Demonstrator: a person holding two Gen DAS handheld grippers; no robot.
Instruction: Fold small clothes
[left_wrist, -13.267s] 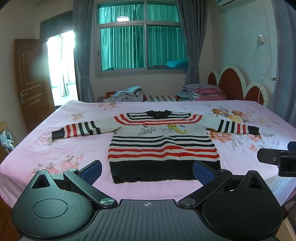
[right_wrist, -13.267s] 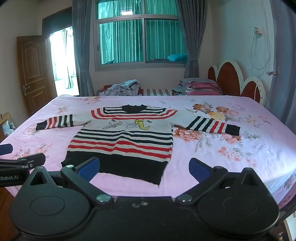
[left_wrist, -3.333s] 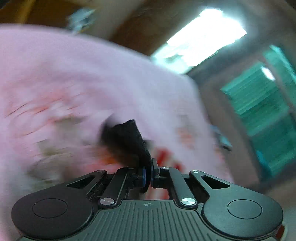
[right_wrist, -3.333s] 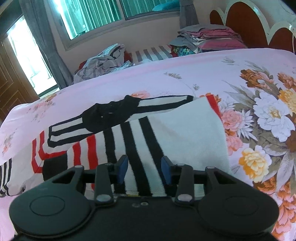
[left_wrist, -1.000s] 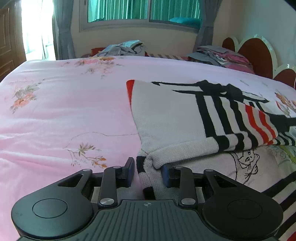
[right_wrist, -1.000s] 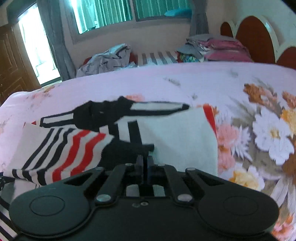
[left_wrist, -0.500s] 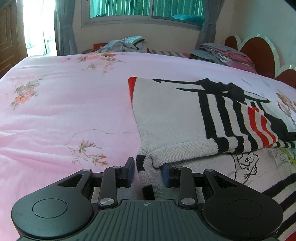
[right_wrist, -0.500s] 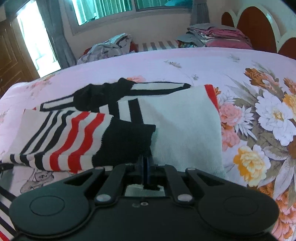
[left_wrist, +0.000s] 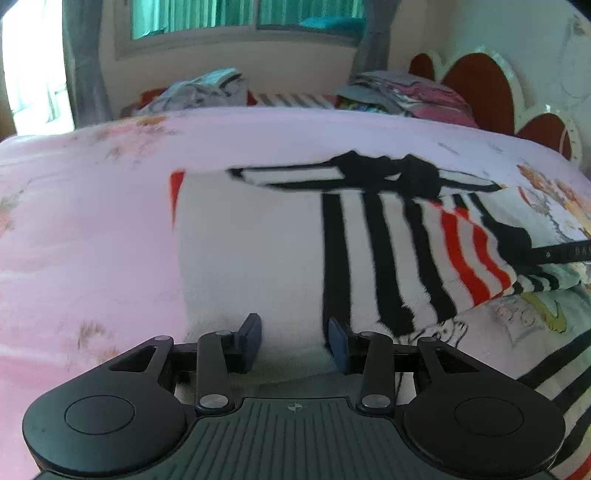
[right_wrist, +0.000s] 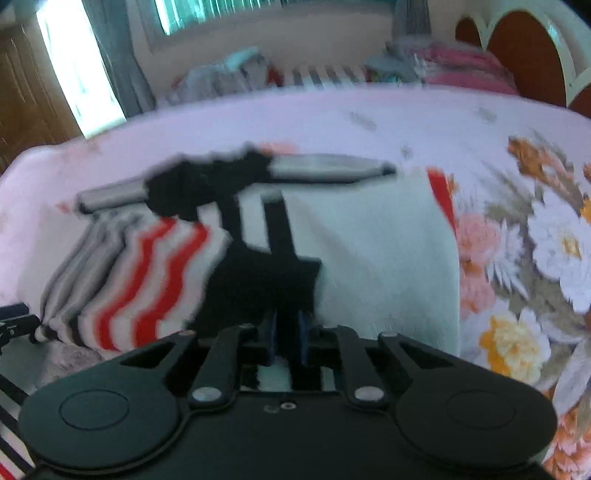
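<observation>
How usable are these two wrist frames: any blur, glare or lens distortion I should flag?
Left wrist view: moderate motion blur on the striped sweater, fisheye bending of the pink bedspread, and the doorway at far left is blown out. Right wrist view: heavier smear, with the sweater stripes and bedspread flowers soft; only the right claw body stays sharp.

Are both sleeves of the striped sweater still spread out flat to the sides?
No, both sleeves lie folded across the sweater.

Letters "DAS" partly readable, on the right gripper (left_wrist: 561, 253)
</observation>
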